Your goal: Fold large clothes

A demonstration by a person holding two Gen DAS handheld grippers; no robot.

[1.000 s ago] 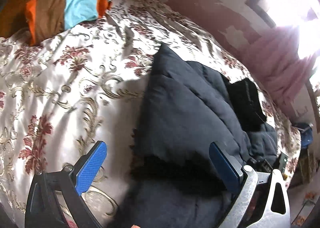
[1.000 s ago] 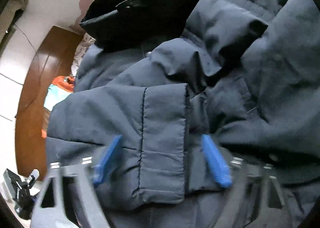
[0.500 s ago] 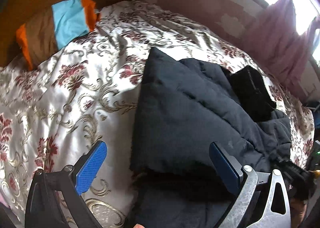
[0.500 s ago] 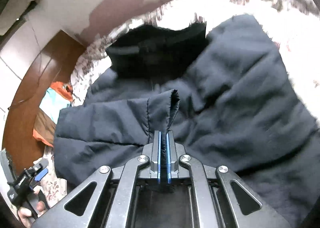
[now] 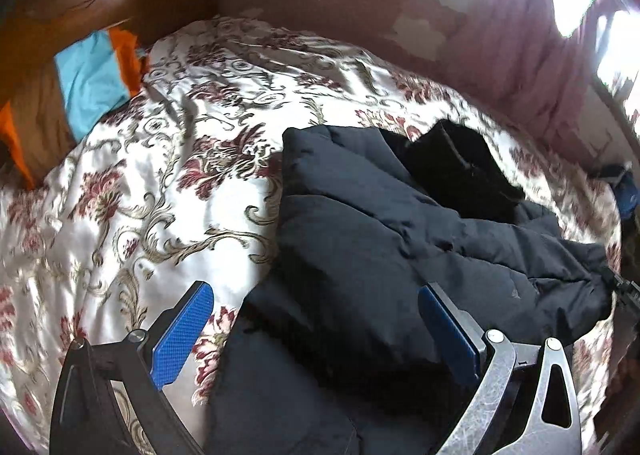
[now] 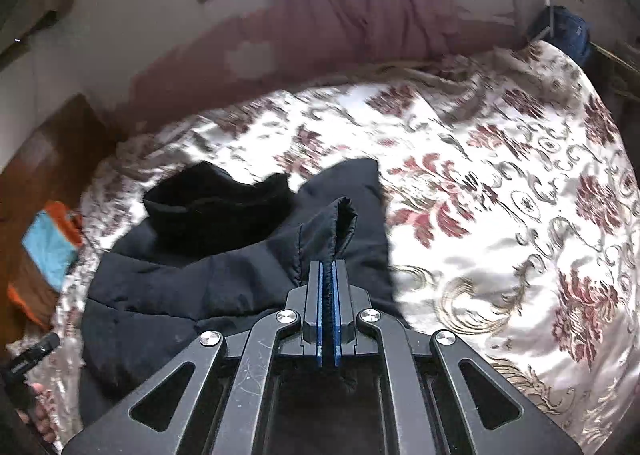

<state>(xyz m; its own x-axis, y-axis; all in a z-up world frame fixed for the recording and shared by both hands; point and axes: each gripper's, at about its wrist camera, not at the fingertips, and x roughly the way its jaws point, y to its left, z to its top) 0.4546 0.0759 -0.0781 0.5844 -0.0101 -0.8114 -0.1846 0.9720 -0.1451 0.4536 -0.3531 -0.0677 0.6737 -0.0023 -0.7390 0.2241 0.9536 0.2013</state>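
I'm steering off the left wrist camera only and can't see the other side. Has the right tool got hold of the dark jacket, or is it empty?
Observer: The right tool is shut on a sleeve cuff of the jacket.
Operator: Is that cuff lying flat on the bed?
Observer: No. It stands up out of the pads, held above the jacket body, with its open end away from the camera.
Operator: What lies past the jacket on that side?
Observer: Only the floral bedspread shows to the right of the jacket there.
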